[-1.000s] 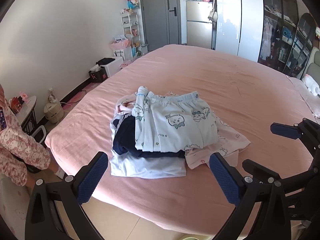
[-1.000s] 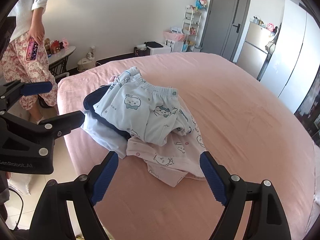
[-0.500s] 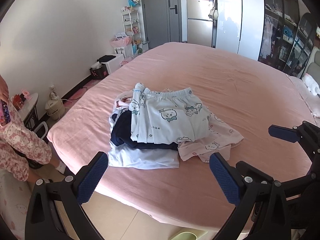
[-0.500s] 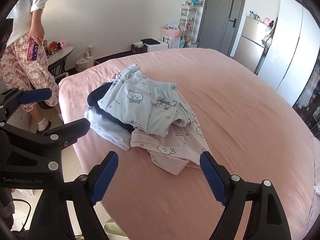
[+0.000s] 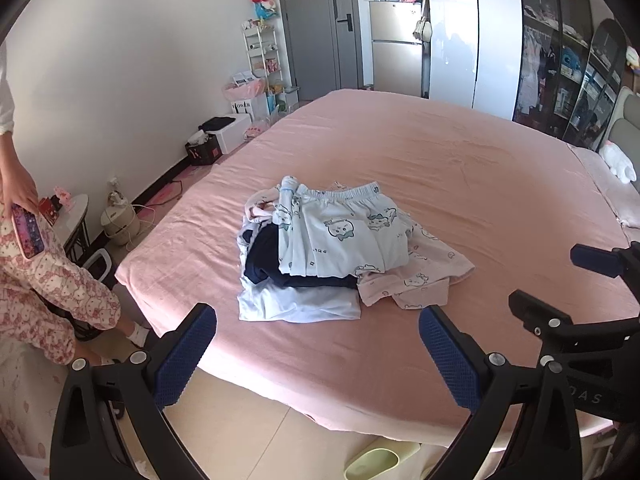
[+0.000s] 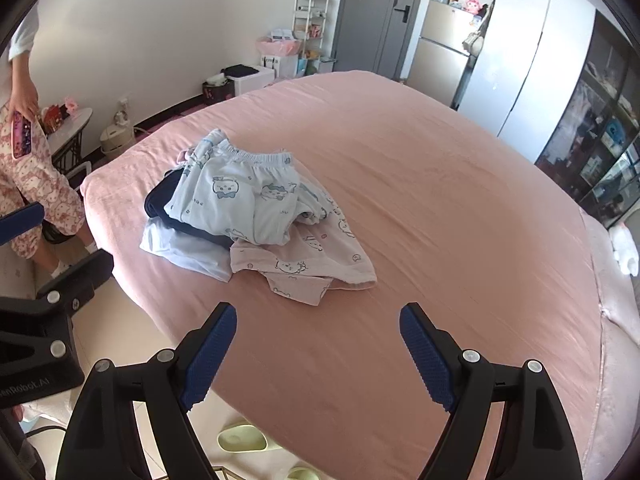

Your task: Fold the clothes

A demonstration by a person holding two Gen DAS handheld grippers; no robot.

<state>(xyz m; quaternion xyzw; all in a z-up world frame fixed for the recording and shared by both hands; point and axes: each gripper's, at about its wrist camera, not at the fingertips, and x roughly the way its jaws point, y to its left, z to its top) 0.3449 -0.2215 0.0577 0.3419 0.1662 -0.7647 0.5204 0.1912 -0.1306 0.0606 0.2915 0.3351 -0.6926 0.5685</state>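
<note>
A pile of clothes lies on the pink bed [image 5: 460, 168] near its front left corner. On top are light blue cartoon-print pants [image 5: 344, 236] [image 6: 240, 204]. Under them are a dark navy garment [image 5: 264, 264], a pale blue garment [image 5: 296, 304] and a pink printed garment [image 5: 416, 280] [image 6: 308, 264]. My left gripper [image 5: 316, 344] is open and empty, held off the bed's front edge, short of the pile. My right gripper [image 6: 318, 340] is open and empty, over the bed edge, short of the pink garment. The right gripper shows in the left view [image 5: 560, 284].
A person in pink printed pajamas [image 5: 44, 292] stands left of the bed holding a phone [image 5: 26, 232]. Green slippers [image 6: 240, 440] lie on the floor below the bed edge. A small table [image 5: 72, 208], shelves [image 5: 264, 64], fridge [image 5: 396, 56] and wardrobe stand along the walls.
Both grippers have pulled back and up from the bed; the pile looks farther and the floor and slippers show. The clothes have not moved. Both grippers stay open.
</note>
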